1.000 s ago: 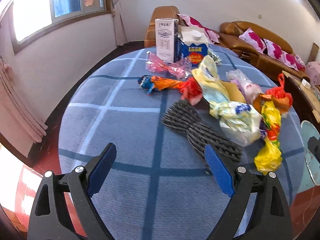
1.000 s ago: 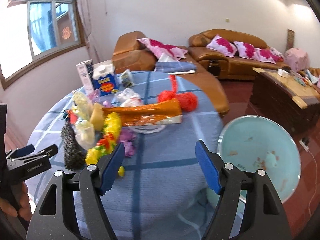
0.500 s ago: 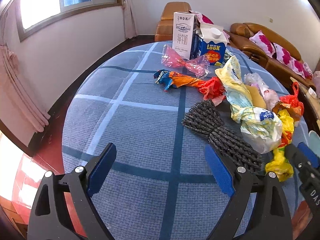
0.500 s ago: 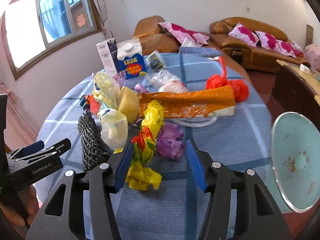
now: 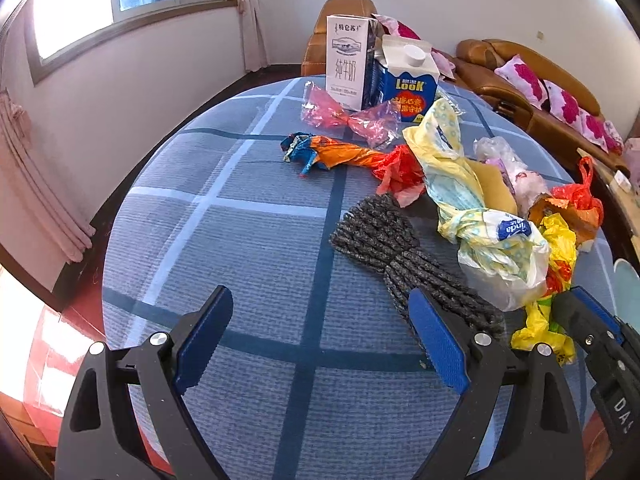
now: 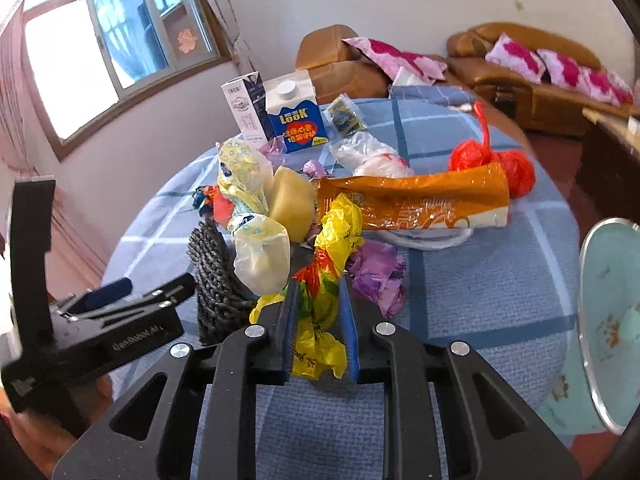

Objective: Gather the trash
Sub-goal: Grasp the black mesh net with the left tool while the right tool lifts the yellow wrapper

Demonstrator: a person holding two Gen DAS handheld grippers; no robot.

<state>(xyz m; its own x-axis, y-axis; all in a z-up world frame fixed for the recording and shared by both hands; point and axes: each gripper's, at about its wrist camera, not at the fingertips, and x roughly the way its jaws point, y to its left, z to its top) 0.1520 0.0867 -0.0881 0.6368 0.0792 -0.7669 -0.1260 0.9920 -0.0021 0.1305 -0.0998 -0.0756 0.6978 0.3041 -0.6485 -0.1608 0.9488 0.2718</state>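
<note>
A twisted yellow plastic bag [image 6: 320, 300], printed in red and green, is lying at the near edge of the litter on a round table [image 6: 480, 280], and the right gripper [image 6: 319, 320] is closing its blue-padded jaws around the bag's crinkled lower end; the pads appear to be touching the plastic on both sides, though the folds are hiding the exact contact. Just beside the bag a crumpled purple wrapper [image 6: 378, 272] is resting on one side and a knotted pale yellow bag [image 6: 260, 252] on the other, with a dark grey knitted cloth [image 5: 404, 256] bunched next to it. Behind them a long orange snack packet [image 6: 416, 200] is stretching across the pile, a knotted red bag [image 6: 492, 160] sitting at its far end. Two cartons, one white [image 5: 347, 60] and one blue [image 5: 408, 80], are standing upright at the table's far side, near a pink cellophane twist [image 5: 348, 118]. The left gripper [image 5: 320, 344] is hovering over bare tablecloth with its jaws spread wide and nothing between them. The cloth covering the table is a woven blue fabric crossed by dark and pale stripes. A pale blue-green basin [image 6: 612, 320] is showing at the table's right edge. Tan leather sofas [image 6: 532, 72] with pink floral cushions are lining the white wall, and a window [image 6: 112, 48] is lighting the room.
</note>
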